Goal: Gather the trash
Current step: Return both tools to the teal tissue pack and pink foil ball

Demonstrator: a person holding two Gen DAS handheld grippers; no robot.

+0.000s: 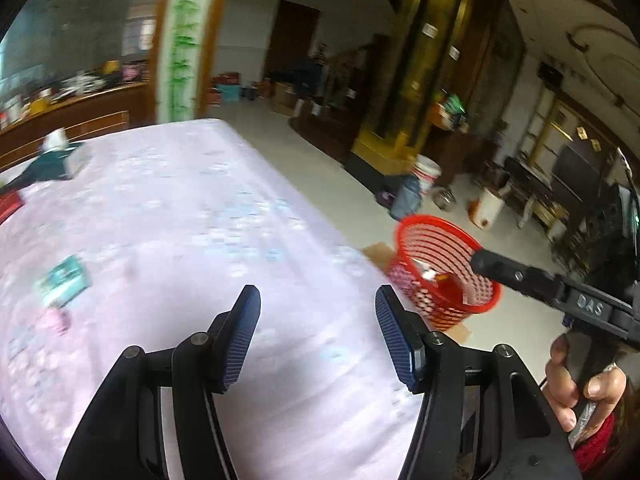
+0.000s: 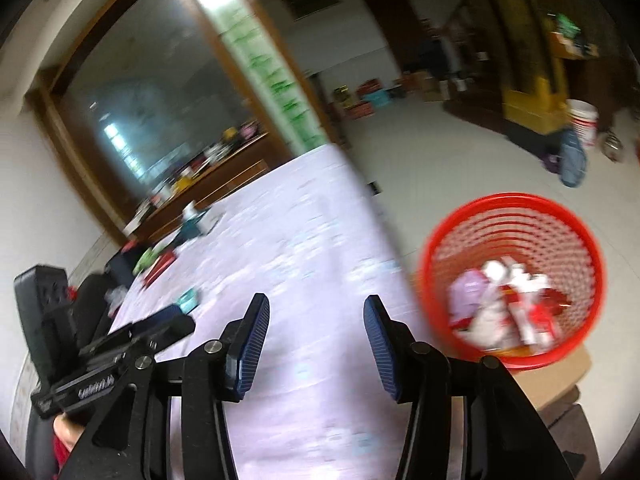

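Observation:
A red mesh basket (image 2: 516,240) stands on the floor beside the table's right edge, holding several crumpled wrappers (image 2: 500,312); the left wrist view also has the basket (image 1: 448,272). My left gripper (image 1: 318,336) is open over the pink tablecloth (image 1: 180,200), nothing between its fingers. My right gripper (image 2: 316,344) is open too and empty, above the table edge left of the basket. A teal packet (image 1: 64,280) and a pink scrap (image 1: 54,320) lie on the cloth at the left. In the left wrist view the right gripper (image 1: 516,276) reaches over the basket rim.
A tissue box (image 1: 60,158) sits at the table's far left with red and green items (image 2: 156,264) near it. The basket rests on cardboard (image 2: 556,380). A white bucket (image 1: 426,172), a blue bag (image 1: 408,200) and wooden furniture (image 1: 400,92) stand across the tiled floor.

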